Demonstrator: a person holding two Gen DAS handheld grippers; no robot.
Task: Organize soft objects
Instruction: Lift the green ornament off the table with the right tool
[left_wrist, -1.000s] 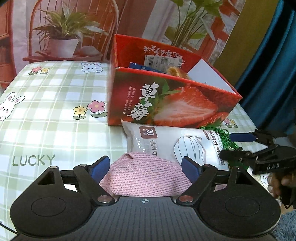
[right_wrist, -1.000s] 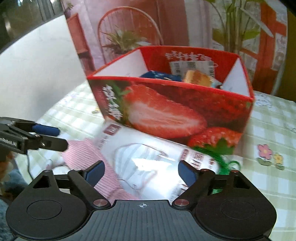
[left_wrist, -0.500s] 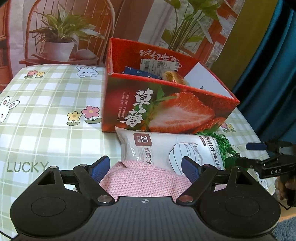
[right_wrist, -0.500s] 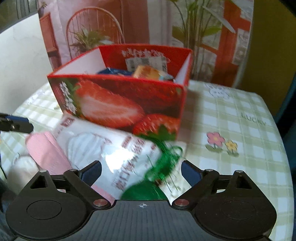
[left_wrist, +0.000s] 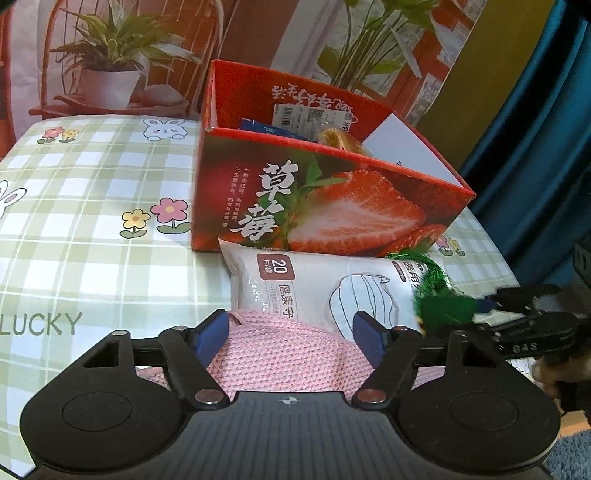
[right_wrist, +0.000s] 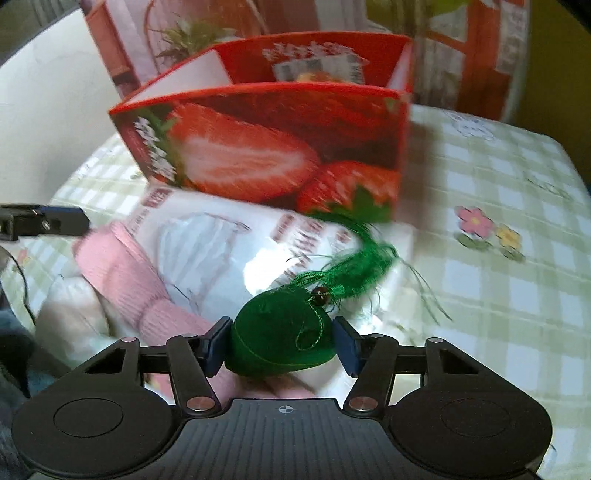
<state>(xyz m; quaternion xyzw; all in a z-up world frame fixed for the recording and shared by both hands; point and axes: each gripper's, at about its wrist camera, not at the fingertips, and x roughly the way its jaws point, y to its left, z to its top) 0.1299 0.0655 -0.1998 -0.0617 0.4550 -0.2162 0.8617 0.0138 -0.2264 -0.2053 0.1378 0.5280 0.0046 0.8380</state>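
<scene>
A: Where is the right tool (right_wrist: 280, 345)?

B: Low over the counter (right_wrist: 517, 295), its jaws just closed in on a green stuffed pouch (right_wrist: 280, 341). Both blue pads (right_wrist: 218, 345) touch its sides, so it is clenched on the pouch. The pouch's green tassel (right_wrist: 354, 271) trails over a white mask packet (right_wrist: 221, 243).

A: And the left tool (left_wrist: 291, 338)?

B: Its jaws have also been narrowing. A pink knitted cloth (left_wrist: 280, 354) lies between them; the left pad touches it, but I cannot tell whether it is truly gripped.

A: The box?

B: The red strawberry box (left_wrist: 325, 206) stands open just behind the packet, with some packaged items inside. The packet's far edge touches its front wall.
</scene>
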